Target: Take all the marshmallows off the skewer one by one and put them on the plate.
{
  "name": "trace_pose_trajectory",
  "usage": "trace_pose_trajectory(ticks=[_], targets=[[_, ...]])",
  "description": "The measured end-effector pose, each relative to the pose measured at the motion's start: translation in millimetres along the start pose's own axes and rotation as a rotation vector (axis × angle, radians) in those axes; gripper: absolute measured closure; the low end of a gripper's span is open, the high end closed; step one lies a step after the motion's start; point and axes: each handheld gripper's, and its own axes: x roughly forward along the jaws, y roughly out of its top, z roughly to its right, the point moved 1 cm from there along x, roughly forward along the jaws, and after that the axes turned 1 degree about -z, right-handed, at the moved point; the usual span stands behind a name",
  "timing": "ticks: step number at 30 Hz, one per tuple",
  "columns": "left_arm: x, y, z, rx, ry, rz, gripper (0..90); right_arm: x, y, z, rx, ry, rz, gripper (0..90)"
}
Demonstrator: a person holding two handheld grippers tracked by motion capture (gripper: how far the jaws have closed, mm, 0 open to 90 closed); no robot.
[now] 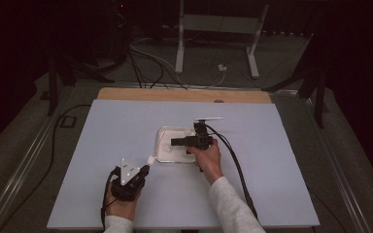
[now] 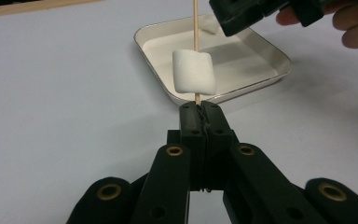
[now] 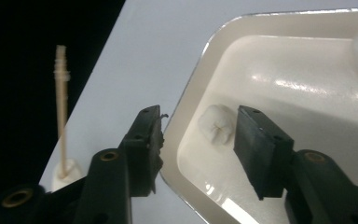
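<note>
Two left gripper (image 2: 199, 112) fingers clamp a skewer (image 2: 196, 28) bearing one marshmallow (image 2: 193, 71) beside the tray (image 2: 163, 77); right gripper (image 3: 198, 133) fingers gape around a marshmallow piece (image 3: 216, 123) inside it.

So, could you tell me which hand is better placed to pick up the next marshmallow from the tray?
The right. Its tool is open over the tray, jaws either side of a marshmallow. The left tool is shut on the skewer.

Cables (image 1: 145, 63) and a white metal stand (image 1: 218, 29) lie beyond the table (image 1: 102, 145).
</note>
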Motion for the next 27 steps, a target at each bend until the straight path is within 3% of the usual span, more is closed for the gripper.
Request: trace_pose_trajectory(ticks=[15, 24, 27], targets=[[9.6, 5.1, 1.3, -0.011, -0.006, 0.019, 90.0, -28.3, 0.7, -15.1, -0.096, 0.067, 0.044, 33.5], [14.5, 10.8, 7.0, -0.017, -0.025, 0.054, 90.0, -14.5, -15.3, -37.9, -0.136, 0.149, 0.028, 32.0], [16.2, 12.4, 10.1, -0.013, -0.035, 0.065, 90.0, -5.0, -20.5, -41.6, -0.115, 0.183, 0.006, 36.7]])
